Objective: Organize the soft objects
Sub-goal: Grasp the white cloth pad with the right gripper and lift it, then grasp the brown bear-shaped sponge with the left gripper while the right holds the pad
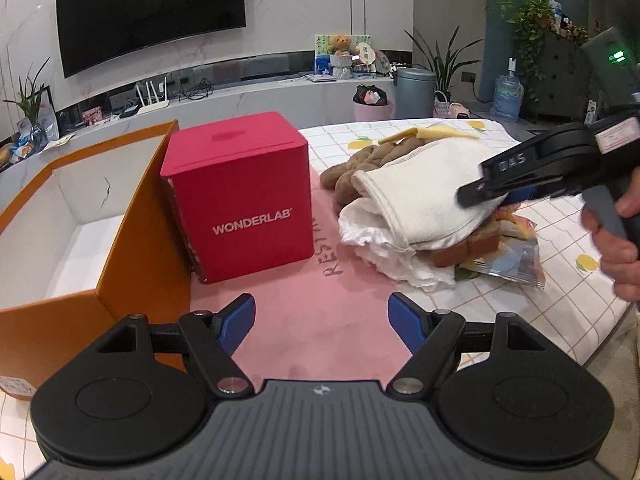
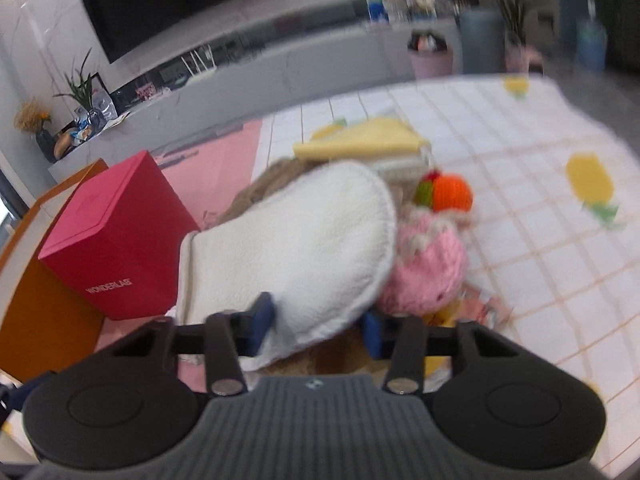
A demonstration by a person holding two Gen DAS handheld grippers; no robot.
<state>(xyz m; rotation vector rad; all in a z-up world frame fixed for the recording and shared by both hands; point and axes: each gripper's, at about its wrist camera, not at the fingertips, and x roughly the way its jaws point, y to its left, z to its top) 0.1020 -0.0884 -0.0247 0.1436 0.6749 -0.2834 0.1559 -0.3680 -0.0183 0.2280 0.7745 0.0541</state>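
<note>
Your right gripper (image 2: 316,322) has its blue pads either side of the white mitt (image 2: 296,248), straddling its edge on top of the pile; whether they pinch yet, you cannot tell. Your left gripper (image 1: 322,320) hangs apart over the pink mat (image 1: 304,304). I judge you're at the pick-up: close, lift clear, then carry left past the red box (image 1: 240,196) into the orange box (image 1: 132,216), minding its near wall.

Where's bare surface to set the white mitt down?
Free: pink mat between red box and left gripper; checked cloth right of the pile; inside the orange box. Crowded: the pile around the white mitt.
</note>
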